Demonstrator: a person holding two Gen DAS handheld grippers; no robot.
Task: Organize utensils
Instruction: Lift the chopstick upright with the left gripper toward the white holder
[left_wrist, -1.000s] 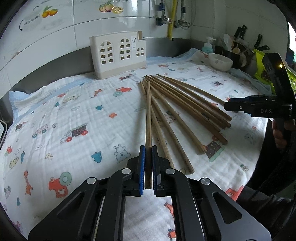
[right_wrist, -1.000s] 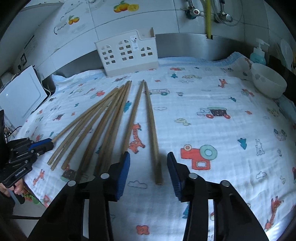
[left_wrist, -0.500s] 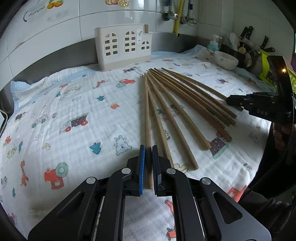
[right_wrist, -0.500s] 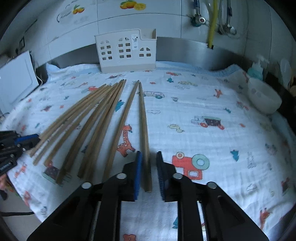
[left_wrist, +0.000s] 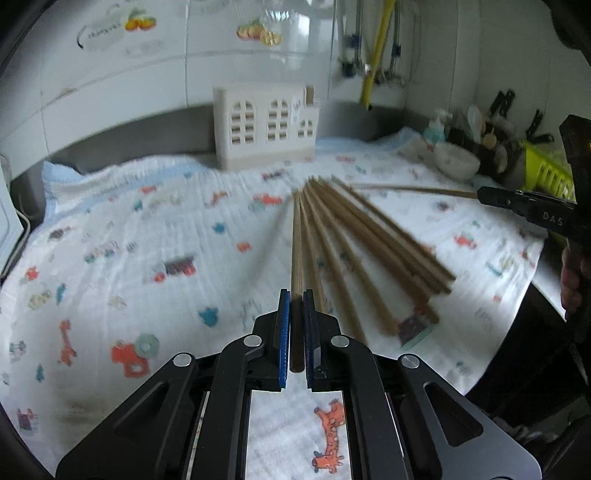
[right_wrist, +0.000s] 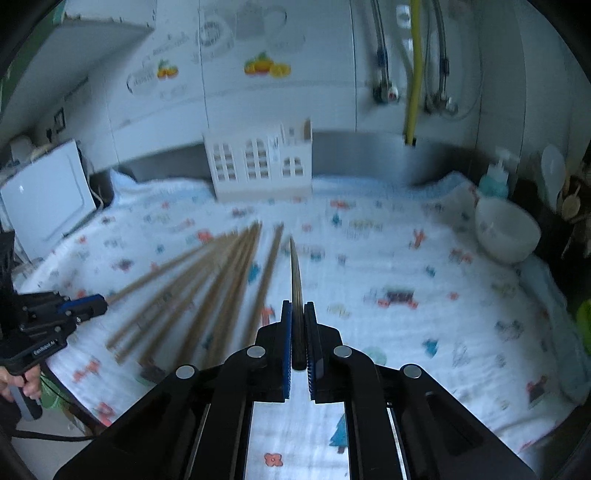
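Several long wooden chopsticks (left_wrist: 373, 240) lie fanned out on a white cloth with cartoon prints (left_wrist: 129, 258). My left gripper (left_wrist: 296, 295) is shut on one chopstick (left_wrist: 296, 243) and holds it above the cloth. My right gripper (right_wrist: 297, 306) is shut on another chopstick (right_wrist: 294, 266), also lifted; it shows in the left wrist view (left_wrist: 413, 189) sticking out of the right gripper (left_wrist: 484, 192). The other chopsticks (right_wrist: 207, 288) lie to its left. A white utensil holder with arched windows (left_wrist: 266, 131) stands at the back against the wall, also in the right wrist view (right_wrist: 260, 164).
A white bowl (right_wrist: 506, 232) and a soap bottle (right_wrist: 493, 179) stand at the right back. A yellow-green rack (left_wrist: 550, 173) with kitchen tools is at the far right. A white appliance (right_wrist: 48, 199) stands at the left. The cloth's front edge (left_wrist: 491, 365) drops off the counter.
My right gripper has closed on the rightmost chopstick and lifted it. My left gripper has lifted its chopstick off the cloth. Both views have risen and are blurred by motion.
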